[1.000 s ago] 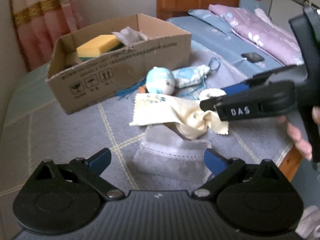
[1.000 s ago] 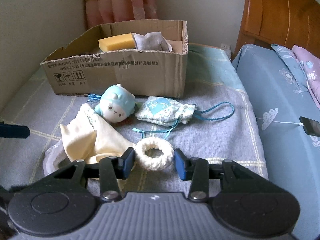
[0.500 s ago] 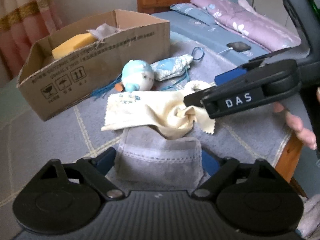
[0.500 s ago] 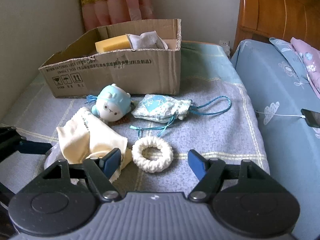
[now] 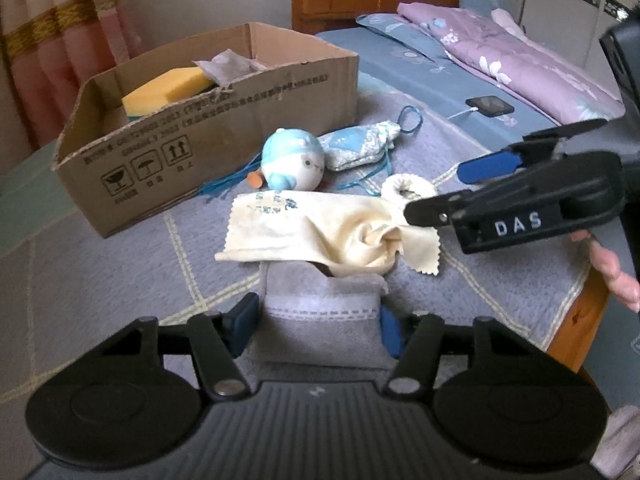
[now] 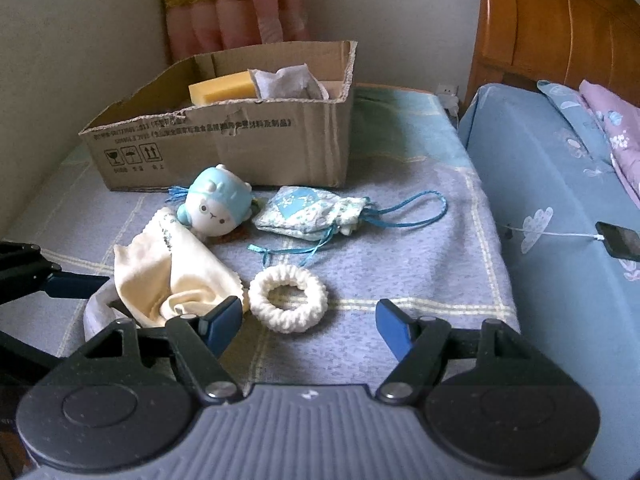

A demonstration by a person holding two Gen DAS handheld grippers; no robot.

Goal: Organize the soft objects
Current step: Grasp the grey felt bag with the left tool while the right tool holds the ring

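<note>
My left gripper (image 5: 314,330) has its blue pads on both sides of a folded grey cloth (image 5: 322,320), closing on it. A cream cloth (image 5: 320,230) lies partly on the grey one. My right gripper (image 6: 308,326) is open just short of a white knitted ring (image 6: 288,298), which lies free on the blanket; the gripper also shows in the left wrist view (image 5: 460,184). A blue and white plush (image 6: 216,208) and a blue drawstring pouch (image 6: 308,212) lie in front of the cardboard box (image 6: 224,152). The box holds a yellow sponge (image 6: 222,88) and a grey cloth (image 6: 286,80).
Everything sits on a grey checked blanket (image 6: 420,248). A phone on a cable (image 6: 618,242) lies on the blue bed (image 6: 560,208) to the right. A wooden headboard (image 6: 560,28) stands behind, with a curtain (image 6: 228,4) and wall to the left.
The right gripper opened and pulled back from the white ring, leaving it on the blanket. The left gripper moved forward and down around the grey cloth and its jaws narrowed.
</note>
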